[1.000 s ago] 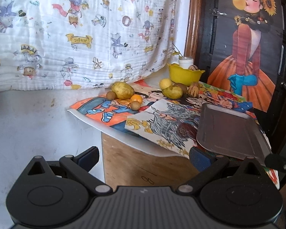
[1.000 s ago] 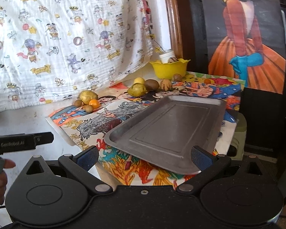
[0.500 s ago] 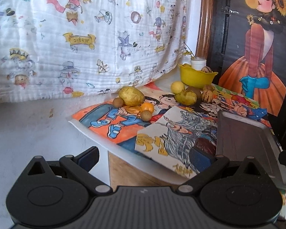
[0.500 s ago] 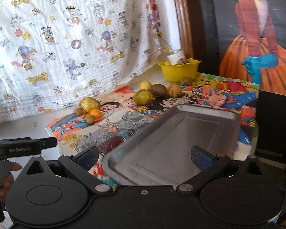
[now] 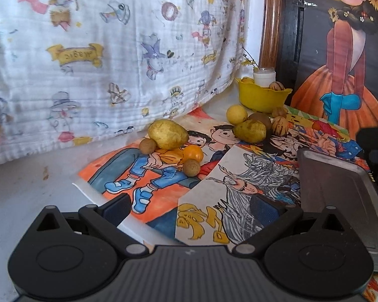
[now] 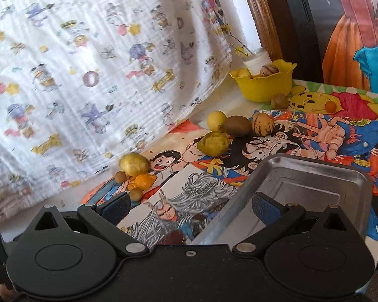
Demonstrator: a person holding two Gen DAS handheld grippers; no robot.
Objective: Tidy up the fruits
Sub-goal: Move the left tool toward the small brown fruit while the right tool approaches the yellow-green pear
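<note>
Both jaws spread empty: left gripper faces the fruit cluster dead ahead; right gripper hangs over the tray.

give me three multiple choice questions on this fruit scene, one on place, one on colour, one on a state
1. Where is the orange fruit?
A. in the bowl
B. on the tray
C. on the drawings, by the big yellow fruit

2. What colour is the bowl?
A. yellow
B. blue
C. white

3. What state is the tray in?
A. piled with fruit
B. bare, no fruit on it
C. upside down

Answers:
1 C: it lies on the drawings against the big yellow fruit, between two small brown fruits.
2 A: the bowl at the back, with fruit in it, is plain yellow.
3 B: the right wrist view shows the tray's grey metal inside with nothing on it; both the left gripper and the right gripper are open and hold nothing.
</note>
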